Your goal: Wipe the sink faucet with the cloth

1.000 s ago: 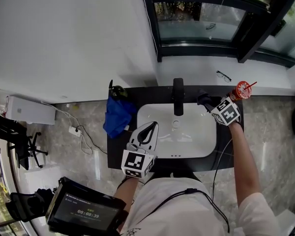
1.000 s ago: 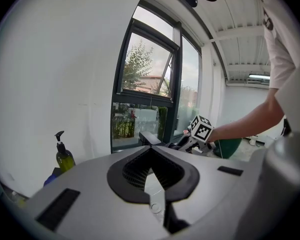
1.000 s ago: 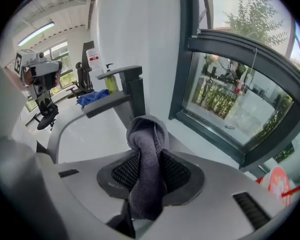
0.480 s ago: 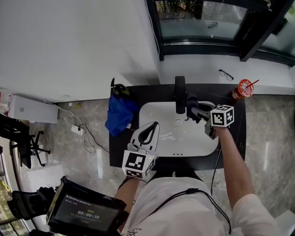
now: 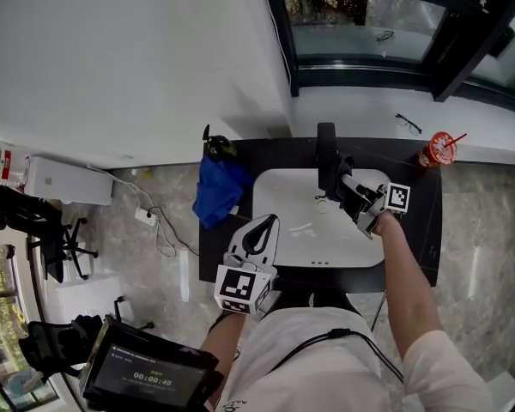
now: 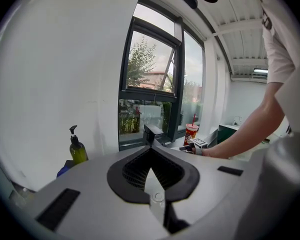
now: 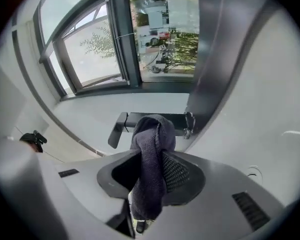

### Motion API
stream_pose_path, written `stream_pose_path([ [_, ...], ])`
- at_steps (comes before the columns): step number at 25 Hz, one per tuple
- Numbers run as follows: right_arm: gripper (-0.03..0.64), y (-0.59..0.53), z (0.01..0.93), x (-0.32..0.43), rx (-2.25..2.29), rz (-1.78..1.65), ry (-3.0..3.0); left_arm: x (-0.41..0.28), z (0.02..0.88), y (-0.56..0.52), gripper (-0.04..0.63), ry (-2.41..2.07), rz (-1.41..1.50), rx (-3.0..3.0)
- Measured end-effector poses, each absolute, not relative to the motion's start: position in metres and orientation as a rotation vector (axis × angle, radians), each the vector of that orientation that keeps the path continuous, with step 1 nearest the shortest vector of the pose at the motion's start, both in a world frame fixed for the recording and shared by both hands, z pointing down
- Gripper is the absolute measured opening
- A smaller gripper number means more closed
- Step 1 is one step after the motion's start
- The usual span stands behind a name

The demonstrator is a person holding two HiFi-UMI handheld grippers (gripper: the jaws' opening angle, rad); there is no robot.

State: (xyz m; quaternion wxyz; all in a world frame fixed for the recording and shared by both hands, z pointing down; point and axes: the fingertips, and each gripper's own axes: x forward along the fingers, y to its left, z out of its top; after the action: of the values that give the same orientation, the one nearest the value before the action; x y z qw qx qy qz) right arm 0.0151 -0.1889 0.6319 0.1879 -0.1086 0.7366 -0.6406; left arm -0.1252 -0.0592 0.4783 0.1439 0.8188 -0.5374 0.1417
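We see the faucet (image 5: 326,154) on the sink's (image 5: 296,209) back rim. The soap bottle (image 5: 216,149) stands behind its left corner and the cup (image 5: 438,151) behind and right of it. Our right gripper (image 5: 348,180) has the cloth (image 7: 151,154) over the sink.

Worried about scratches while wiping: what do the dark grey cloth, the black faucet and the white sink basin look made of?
Dark grey cloth: soft looped weave, likely microfibre or terry; its ribbed pile shows.
Black faucet: matte black, probably coated metal; hardly any glare.
White sink basin: smooth and glossy, likely ceramic; it carries soft highlights.
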Motion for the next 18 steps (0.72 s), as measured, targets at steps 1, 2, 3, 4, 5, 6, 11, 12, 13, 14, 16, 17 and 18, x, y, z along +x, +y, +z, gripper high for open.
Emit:
stream_pose_path([
  [1, 0.118, -0.187, 0.638, 0.015, -0.322, -1.808, 2.067, -0.125, 0.478, -0.058, -0.006, -1.553, 0.411, 2.358],
  [2, 0.118, -0.184, 0.642, 0.012, -0.334, -1.81, 2.079, -0.125, 0.478, -0.057, -0.006, -1.557, 0.415, 2.357],
  [3, 0.118, -0.182, 0.644, 0.009, -0.335, -1.806, 2.102, -0.126, 0.478, -0.055, -0.006, -1.562, 0.418, 2.355],
  [4, 0.118, -0.18, 0.644, 0.004, -0.325, -1.796, 2.129, -0.127, 0.478, -0.054, -0.006, -1.568, 0.422, 2.351],
  [5, 0.118, -0.179, 0.641, -0.001, -0.308, -1.785, 2.154, -0.129, 0.478, -0.053, -0.006, -1.574, 0.425, 2.349],
  [6, 0.112, -0.177, 0.637, -0.005, -0.287, -1.776, 2.177, -0.129, 0.478, -0.052, -0.006, -1.577, 0.429, 2.348],
  [11, 0.11, -0.164, 0.626, -0.008, -0.204, -1.76, 2.248, -0.125, 0.48, -0.049, -0.006, -1.575, 0.436, 2.35],
  [12, 0.11, -0.16, 0.625, -0.007, -0.187, -1.764, 2.26, -0.123, 0.48, -0.049, -0.006, -1.572, 0.434, 2.354],
  [13, 0.11, -0.156, 0.623, -0.007, -0.164, -1.772, 2.271, -0.121, 0.48, -0.049, -0.006, -1.569, 0.432, 2.358],
  [14, 0.11, -0.15, 0.621, -0.006, -0.137, -1.779, 2.28, -0.119, 0.479, -0.049, -0.006, -1.567, 0.43, 2.361],
  [16, 0.11, -0.14, 0.617, -0.002, -0.086, -1.784, 2.3, -0.116, 0.478, -0.049, -0.006, -1.563, 0.421, 2.367],
  [17, 0.109, -0.134, 0.616, 0.0, -0.063, -1.792, 2.313, -0.114, 0.476, -0.049, -0.006, -1.561, 0.414, 2.369],
  [18, 0.109, -0.127, 0.616, 0.003, -0.036, -1.805, 2.327, -0.112, 0.475, -0.049, -0.006, -1.558, 0.408, 2.371],
])
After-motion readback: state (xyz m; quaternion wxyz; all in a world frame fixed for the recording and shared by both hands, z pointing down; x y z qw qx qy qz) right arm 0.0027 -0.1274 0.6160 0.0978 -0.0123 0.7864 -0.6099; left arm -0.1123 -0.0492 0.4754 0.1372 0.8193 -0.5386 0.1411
